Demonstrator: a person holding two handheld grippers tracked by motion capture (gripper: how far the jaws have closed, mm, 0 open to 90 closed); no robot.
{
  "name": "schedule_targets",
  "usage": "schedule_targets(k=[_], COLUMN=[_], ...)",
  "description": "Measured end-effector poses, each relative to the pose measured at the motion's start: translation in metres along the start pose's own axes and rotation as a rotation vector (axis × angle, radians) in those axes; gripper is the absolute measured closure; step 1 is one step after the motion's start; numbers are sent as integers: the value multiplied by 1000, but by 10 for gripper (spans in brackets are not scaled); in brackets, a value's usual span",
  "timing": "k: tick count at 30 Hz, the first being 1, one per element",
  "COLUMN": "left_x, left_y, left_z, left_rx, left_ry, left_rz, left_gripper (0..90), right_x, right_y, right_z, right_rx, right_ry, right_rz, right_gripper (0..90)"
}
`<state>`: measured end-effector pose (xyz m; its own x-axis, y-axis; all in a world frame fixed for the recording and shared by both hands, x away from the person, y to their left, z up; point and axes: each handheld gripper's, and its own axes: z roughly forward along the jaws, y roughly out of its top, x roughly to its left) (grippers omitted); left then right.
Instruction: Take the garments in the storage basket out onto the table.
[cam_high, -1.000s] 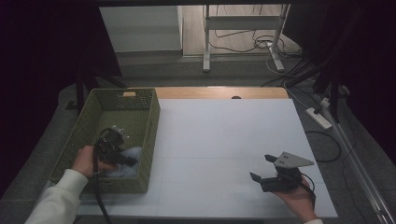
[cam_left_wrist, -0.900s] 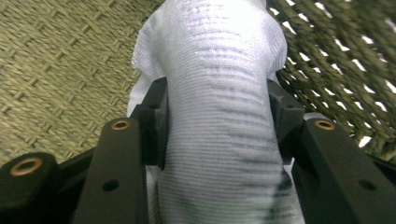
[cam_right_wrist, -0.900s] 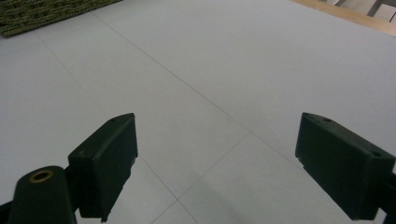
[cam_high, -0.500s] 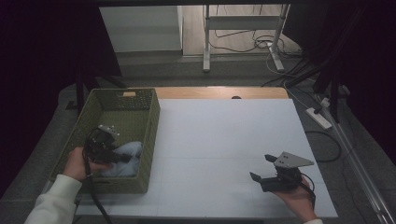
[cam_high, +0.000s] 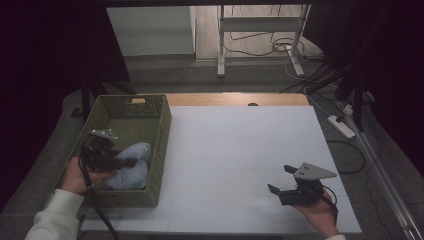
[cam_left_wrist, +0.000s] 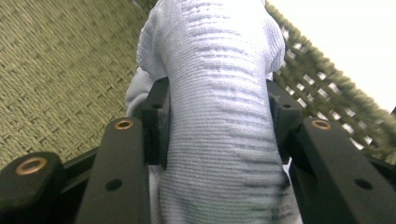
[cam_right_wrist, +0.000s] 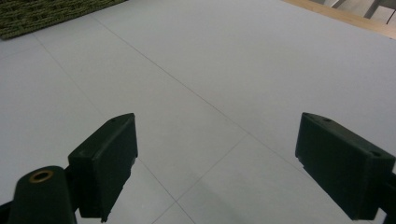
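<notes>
Left gripper (cam_high: 127, 162) is inside the green woven basket (cam_high: 162, 145), its jaws pinching a bundle of pale blue ribbed cloth (cam_left_wrist: 219, 107) from both sides. Well apart from the basket, the right gripper (cam_high: 281, 180) rests low over the white surface (cam_high: 240, 150), jaws spread wide with nothing between them.

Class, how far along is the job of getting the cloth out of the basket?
Done: the left gripper is clamped on the pale cloth. In hand: the cloth hangs gripped inside the green basket. Left: carrying it onto the white table, where the open right gripper waits.
</notes>
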<state>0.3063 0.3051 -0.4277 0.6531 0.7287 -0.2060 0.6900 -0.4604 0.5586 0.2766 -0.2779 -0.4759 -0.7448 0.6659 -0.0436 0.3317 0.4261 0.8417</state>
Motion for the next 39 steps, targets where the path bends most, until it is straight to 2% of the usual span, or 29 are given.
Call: schedule_targets(k=[17, 21, 28, 35, 39], left_x=[-3, -5, -9, -16, -17], left_y=[-6, -8, -8, -7, -6], left_z=[-18, -22, -29, -36, -40], left_rx=[-166, -220, -288, -339, -363], left_ry=[27, 25, 32, 45, 50], left_rz=[-60, -76, -75, -63, -69], left_gripper=[541, 541, 541, 541, 541], right_x=[1, 0, 0, 1, 0], right_y=[1, 0, 0, 0, 0], right_z=[0, 0, 0, 0, 0], right_rx=[-5, -1, -2, -3, -3], right_ry=[-4, -3, -4, -3, -3], right_rz=[1, 0, 1, 1, 3], right_gripper=[131, 131, 131, 131, 131])
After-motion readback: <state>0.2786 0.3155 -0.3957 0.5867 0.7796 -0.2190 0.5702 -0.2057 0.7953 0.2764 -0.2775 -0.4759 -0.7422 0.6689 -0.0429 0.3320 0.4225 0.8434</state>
